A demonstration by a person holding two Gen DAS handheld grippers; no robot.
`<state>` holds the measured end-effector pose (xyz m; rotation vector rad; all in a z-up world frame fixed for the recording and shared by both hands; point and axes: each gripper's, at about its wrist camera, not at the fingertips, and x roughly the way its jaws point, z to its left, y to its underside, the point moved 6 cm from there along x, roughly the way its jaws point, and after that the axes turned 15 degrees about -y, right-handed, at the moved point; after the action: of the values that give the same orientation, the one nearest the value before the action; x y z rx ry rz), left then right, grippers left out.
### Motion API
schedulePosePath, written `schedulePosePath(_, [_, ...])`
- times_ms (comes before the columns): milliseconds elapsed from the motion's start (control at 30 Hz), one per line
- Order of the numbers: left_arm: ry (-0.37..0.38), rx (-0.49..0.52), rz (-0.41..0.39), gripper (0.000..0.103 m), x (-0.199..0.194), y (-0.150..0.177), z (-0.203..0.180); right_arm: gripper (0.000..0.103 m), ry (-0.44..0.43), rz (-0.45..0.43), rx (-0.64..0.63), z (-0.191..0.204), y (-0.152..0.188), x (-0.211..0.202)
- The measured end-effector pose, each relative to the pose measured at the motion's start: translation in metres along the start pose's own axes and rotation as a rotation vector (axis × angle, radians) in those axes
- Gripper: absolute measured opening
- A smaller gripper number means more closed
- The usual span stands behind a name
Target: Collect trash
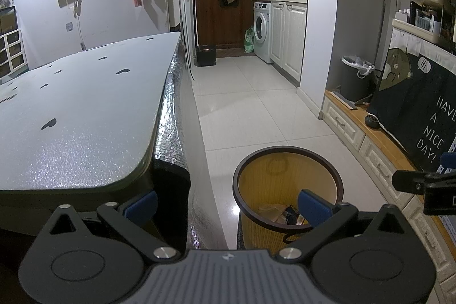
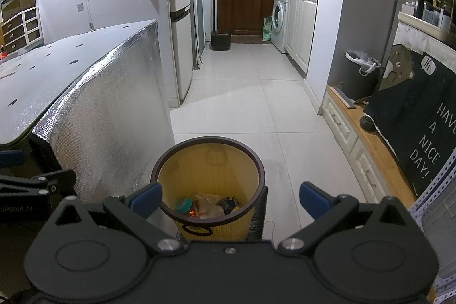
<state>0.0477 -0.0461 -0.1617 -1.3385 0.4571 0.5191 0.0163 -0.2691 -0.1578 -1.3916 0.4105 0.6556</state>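
Silver foil quilting wraps the table (image 2: 94, 110), the biggest thing in both views, its speckled top bare of anything I can make out as litter; it stands to the left of the pale tiled floor (image 2: 245, 93) that runs away toward the kitchen. At the table's near corner, just beside the foil skirt, sits the yellow bin (image 2: 209, 170), upright with its dark rim open to the ceiling. The trash (image 2: 211, 205) already lies in its bottom: a teal round lid, crumpled wrappers, something dark, none of it clear enough to name further. The right gripper (image 2: 229, 198) hangs above and slightly behind the bin, fingers spread wide with nothing between them, the left pad over the rim and the right pad out over the floor. The left gripper (image 1: 226, 204) is likewise released and empty, straddling the table corner and the bin. Judging by this, the bin's mouth lies straight ahead and below the right gripper, which is the nearer and better centred of the two for any drop or for taking the small loop handle (image 2: 197, 230) on the near wall.
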Motion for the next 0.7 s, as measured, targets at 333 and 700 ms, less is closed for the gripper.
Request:
schedulePosePath(333, [0.002,0.003,-0.003,0.103,-0.0012,-0.001,0.0011,0.103,0.001,0.0,-0.001,0.0004,-0.0001,0.0001])
schedulePosePath(700, [0.001,0.002,-0.003,0.103,-0.0012,-0.001,0.0014,0.103,0.0,0.0,-0.001,0.0004,-0.0002,0.0002])
